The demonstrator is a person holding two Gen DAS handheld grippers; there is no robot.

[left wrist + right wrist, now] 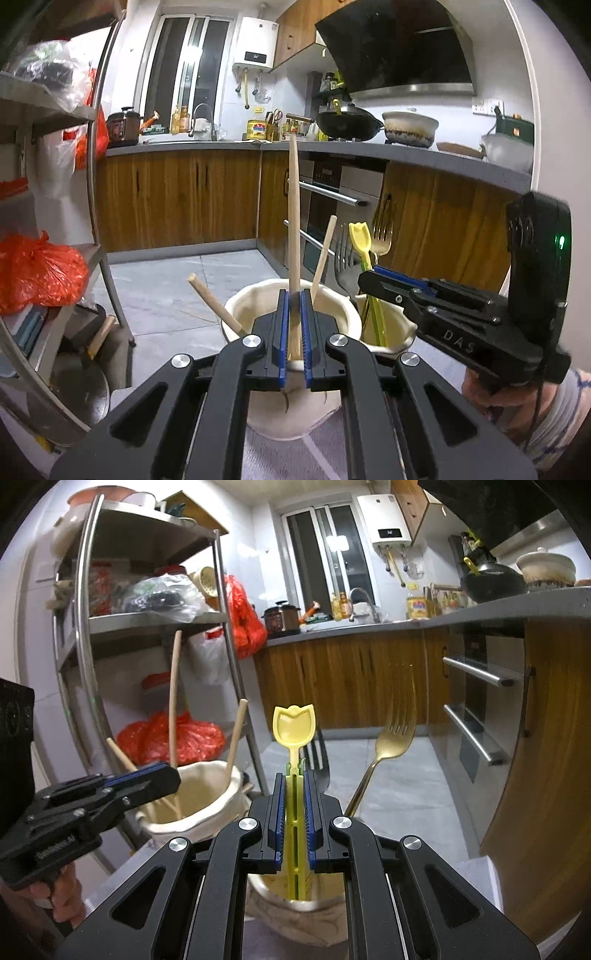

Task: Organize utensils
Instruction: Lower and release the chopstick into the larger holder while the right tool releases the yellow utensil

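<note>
Pinching an upright wooden stick (294, 236) over the left cream holder (343, 306), our left gripper (294, 328); only the right wrist view shows our right gripper (294, 819) clamping the yellow spoon (294, 727) in the second holder (266, 890), gold fork (391, 738) beside.

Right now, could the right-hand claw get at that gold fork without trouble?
Probably not yet. The right gripper is shut on the yellow spoon, so it must let go first. After that, the gold fork stands just beside it in the same cream pot, handle unobstructed.
</note>
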